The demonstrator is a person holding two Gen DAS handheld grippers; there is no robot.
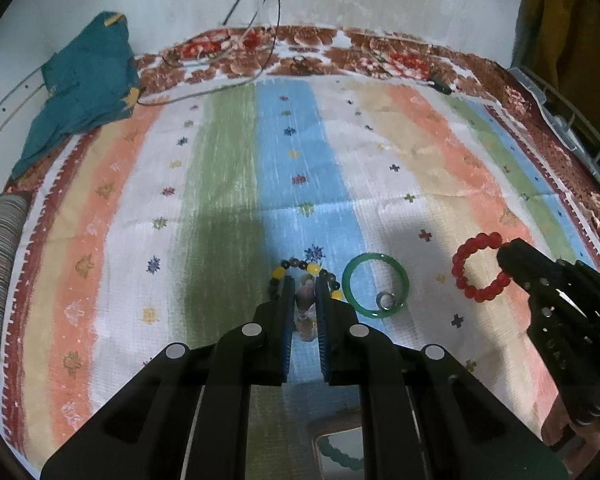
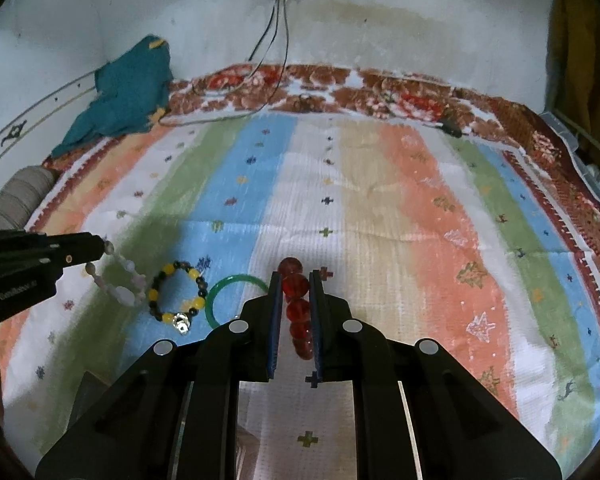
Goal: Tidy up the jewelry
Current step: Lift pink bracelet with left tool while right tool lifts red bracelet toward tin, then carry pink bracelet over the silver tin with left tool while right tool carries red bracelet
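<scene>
My left gripper (image 1: 304, 284) is shut on a pale pink bead bracelet (image 1: 305, 312), which hangs from it above the striped cloth; from the right wrist view the gripper (image 2: 100, 250) holds that bracelet (image 2: 118, 280) dangling. My right gripper (image 2: 295, 280) is shut on a red bead bracelet (image 2: 298, 304); from the left wrist view that gripper (image 1: 504, 252) grips the red bracelet (image 1: 480, 266). A yellow and dark bead bracelet (image 2: 176, 296) and a green bangle (image 1: 375, 286) with a small silver ring (image 1: 387, 300) lie on the cloth between them.
A striped cloth (image 1: 228, 184) covers the bed. A teal garment (image 1: 84, 88) lies at the far left. Cables (image 1: 260, 32) hang down the far wall. A small open box (image 1: 340, 448) with a green bead bracelet sits under my left gripper.
</scene>
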